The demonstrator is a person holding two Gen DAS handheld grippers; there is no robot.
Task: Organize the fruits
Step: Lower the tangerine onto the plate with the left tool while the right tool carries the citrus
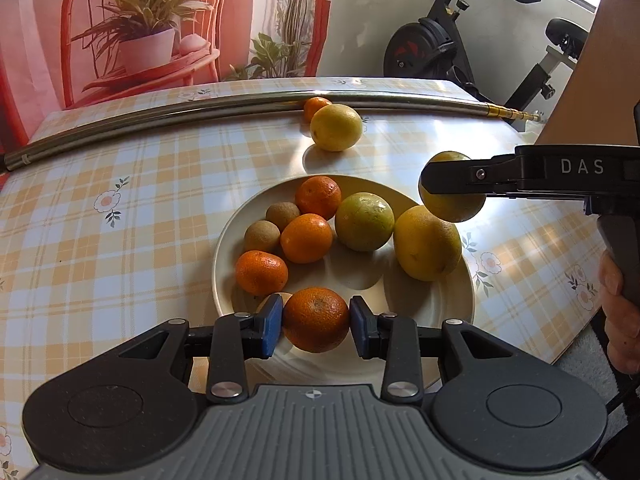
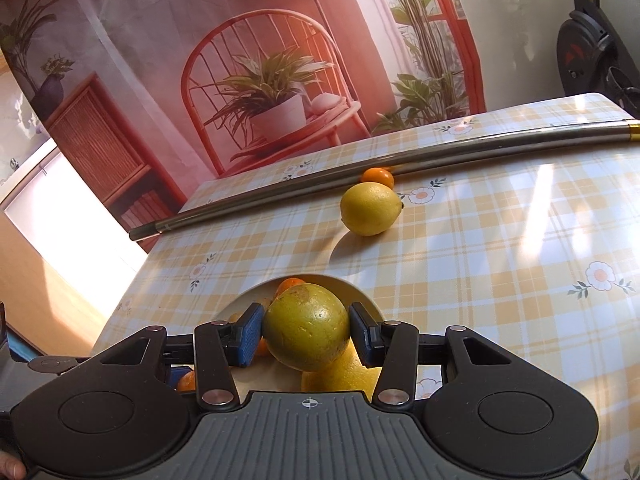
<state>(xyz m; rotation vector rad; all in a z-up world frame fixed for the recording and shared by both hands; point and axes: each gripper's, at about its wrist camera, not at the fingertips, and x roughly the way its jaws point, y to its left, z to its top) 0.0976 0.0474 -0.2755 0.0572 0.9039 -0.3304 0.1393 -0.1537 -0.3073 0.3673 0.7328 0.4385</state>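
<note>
A white plate on the checked tablecloth holds several fruits: tangerines, two kiwis, a green citrus and a big yellow citrus. My left gripper is shut on a tangerine above the plate's near rim. My right gripper is shut on a yellow-green citrus, held above the plate's right side; it also shows in the left wrist view. A lemon and a small tangerine lie on the table beyond the plate.
A long metal rod lies across the far side of the table, touching the small tangerine. A printed backdrop hangs behind the table. An exercise bike stands at the far right. The table's right edge is close to the plate.
</note>
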